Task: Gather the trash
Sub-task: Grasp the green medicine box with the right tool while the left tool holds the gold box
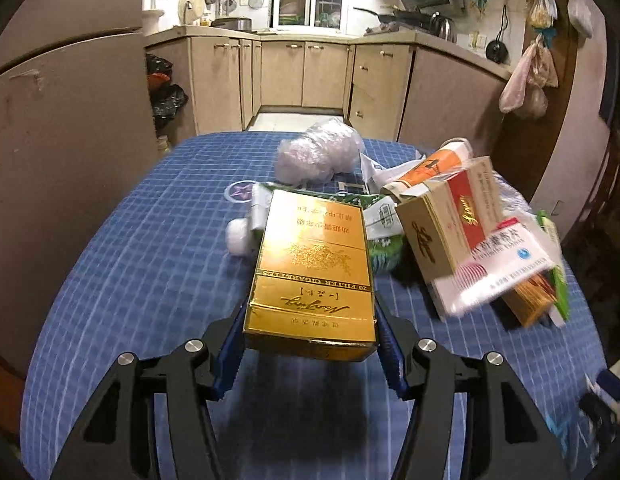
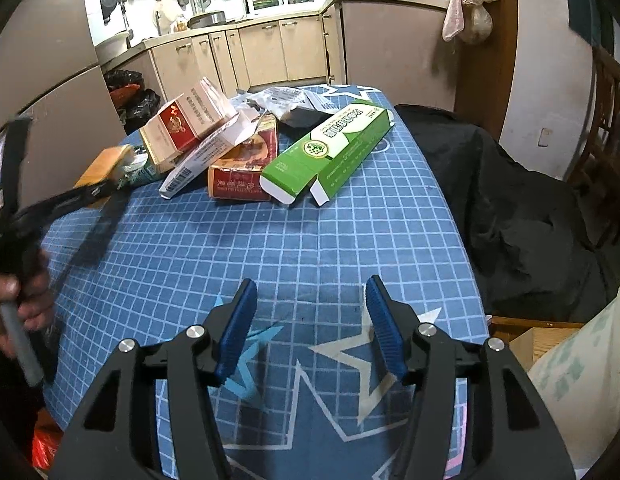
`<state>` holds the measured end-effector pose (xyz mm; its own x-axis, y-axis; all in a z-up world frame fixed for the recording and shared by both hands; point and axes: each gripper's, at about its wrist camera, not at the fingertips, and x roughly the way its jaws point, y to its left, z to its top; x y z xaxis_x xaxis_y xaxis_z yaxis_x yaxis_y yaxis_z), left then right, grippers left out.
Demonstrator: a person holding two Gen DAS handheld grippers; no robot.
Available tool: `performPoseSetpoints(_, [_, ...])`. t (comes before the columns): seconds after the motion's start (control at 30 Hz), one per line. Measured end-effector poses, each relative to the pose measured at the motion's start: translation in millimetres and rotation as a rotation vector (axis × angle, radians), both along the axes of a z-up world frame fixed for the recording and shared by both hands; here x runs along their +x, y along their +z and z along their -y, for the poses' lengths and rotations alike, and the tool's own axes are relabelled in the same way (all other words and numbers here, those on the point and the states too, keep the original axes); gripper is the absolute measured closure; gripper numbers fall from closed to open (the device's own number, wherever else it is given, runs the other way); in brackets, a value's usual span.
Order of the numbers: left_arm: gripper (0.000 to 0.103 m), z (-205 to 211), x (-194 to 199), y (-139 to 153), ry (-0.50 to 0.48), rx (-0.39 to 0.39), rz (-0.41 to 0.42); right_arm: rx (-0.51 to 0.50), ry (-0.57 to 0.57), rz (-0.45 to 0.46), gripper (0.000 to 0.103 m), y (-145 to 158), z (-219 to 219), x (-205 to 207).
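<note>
Tablecloth (image 1: 141, 240), blue with a white grid, covers the table in the left wrist view; beige kitchen cabinets (image 1: 301, 72) and a window stand beyond its far edge. The left gripper (image 1: 310, 332) pinches a gold cigarette box (image 1: 310, 276) by its near end, one blue pad pressed to each long side, the box lifted clear of the cloth. Beyond and to the right lies the pile of trash: a crumpled clear plastic bag (image 1: 318, 156) far centre, a red-and-white carton (image 1: 454, 220) and a white medicine box (image 1: 506, 264) blurred at right. The cloth to the left of the box is bare as far as the table's left edge.

Right wrist view: the same cloth, here printed with stars (image 2: 362, 360) near the camera. The right gripper (image 2: 310, 320) hovers over it with fingers spread and nothing between them. The trash lies well beyond the fingertips, far and left: a green carton (image 2: 330, 152), a red box (image 2: 241, 172) under a white box (image 2: 205, 156), and the red-and-white carton (image 2: 185, 120) on top. A dark cloth (image 2: 510, 208) lies past the table's right edge. At far left a hand (image 2: 25, 292) grips the other tool, blurred.
</note>
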<state>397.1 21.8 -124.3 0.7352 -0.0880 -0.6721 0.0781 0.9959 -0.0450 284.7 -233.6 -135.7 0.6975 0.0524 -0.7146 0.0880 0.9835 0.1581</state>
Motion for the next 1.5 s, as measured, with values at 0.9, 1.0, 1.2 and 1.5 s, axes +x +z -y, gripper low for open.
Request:
performPoseSetpoints(0.9, [0.044,-18.5,-59.2,1.3,0.045,0.036,0.035,0.236,-0.157,-0.048,0.047,2.5,31.1,127.3])
performPoseSetpoints(1.0, [0.044,-17.3,-59.0,-0.3,0.038,0.035,0.031,0.234,-0.174,-0.055,0.045,-4.1,32.5,128.3])
performPoseSetpoints(1.2, [0.044,-15.9,-58.8,-2.2,0.032,0.026,0.017,0.187,-0.188,-0.065,0.045,-6.4,27.1,120.7])
performPoseSetpoints(1.5, [0.043,-12.1,-68.8,6.2,0.023,0.023,0.041,0.18,-0.17,-0.045,0.059,-8.6,27.5,89.7])
